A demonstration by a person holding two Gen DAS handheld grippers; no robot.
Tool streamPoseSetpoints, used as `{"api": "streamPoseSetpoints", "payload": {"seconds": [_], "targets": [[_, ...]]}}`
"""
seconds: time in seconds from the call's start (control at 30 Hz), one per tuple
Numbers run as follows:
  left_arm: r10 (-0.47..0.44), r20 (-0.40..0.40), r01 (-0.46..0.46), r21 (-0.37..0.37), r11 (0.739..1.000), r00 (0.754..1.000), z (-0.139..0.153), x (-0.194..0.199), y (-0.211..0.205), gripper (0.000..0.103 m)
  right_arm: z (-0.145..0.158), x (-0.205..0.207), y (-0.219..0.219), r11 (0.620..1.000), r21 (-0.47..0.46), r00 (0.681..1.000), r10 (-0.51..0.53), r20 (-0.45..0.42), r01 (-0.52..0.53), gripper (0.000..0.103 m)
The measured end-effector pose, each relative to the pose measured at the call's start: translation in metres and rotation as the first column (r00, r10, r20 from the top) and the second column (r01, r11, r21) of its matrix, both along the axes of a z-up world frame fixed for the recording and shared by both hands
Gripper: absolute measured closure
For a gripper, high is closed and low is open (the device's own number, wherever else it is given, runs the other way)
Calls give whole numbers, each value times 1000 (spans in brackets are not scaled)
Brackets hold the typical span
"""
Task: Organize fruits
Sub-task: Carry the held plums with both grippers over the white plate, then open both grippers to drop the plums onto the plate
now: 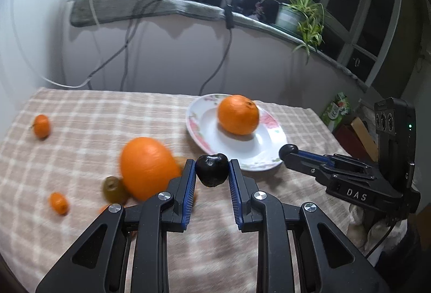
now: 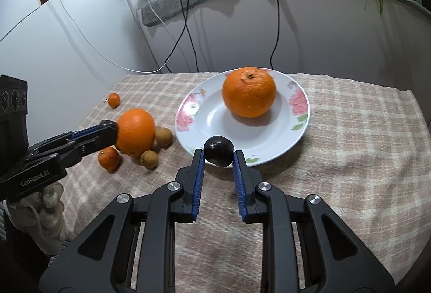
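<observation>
Two dark fruits held, oranges waiting

Left gripper (image 1: 212,170) is closed on a dark fruit (image 1: 212,169) beside the loose orange (image 2: 135,131). Right gripper (image 2: 217,154) pinches a second dark one (image 2: 218,154) at the plate (image 2: 297,128) rim. They look small, smooth and likely soft: grip across the middle, lightly.
</observation>
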State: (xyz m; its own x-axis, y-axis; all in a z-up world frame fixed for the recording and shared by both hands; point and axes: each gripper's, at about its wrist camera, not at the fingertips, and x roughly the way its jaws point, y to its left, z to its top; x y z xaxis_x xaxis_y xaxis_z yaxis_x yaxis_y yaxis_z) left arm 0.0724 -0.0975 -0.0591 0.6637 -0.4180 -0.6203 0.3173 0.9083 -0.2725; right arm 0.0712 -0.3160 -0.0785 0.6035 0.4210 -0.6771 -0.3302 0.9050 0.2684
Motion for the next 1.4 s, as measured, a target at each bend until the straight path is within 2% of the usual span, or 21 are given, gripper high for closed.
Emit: {"api": "streamPoseSetpoints", "payload": {"seconds": [0.23,0.63,1.4], "targets": [[-46,-27,46,3,999,999,-8,16,-26,80,-6,12,-10,1000,-6,1000,-19,-6,19,81],[-74,-55,75,27,997,996,-20,41,-56,80,-15,36,-13,999,-42,1000,-17,-16,17,81],[-89,-84,93,54,994,993,-33,52,-68,80,-24,49,-8,998,-62,999,-9,-33,6,80]]}}
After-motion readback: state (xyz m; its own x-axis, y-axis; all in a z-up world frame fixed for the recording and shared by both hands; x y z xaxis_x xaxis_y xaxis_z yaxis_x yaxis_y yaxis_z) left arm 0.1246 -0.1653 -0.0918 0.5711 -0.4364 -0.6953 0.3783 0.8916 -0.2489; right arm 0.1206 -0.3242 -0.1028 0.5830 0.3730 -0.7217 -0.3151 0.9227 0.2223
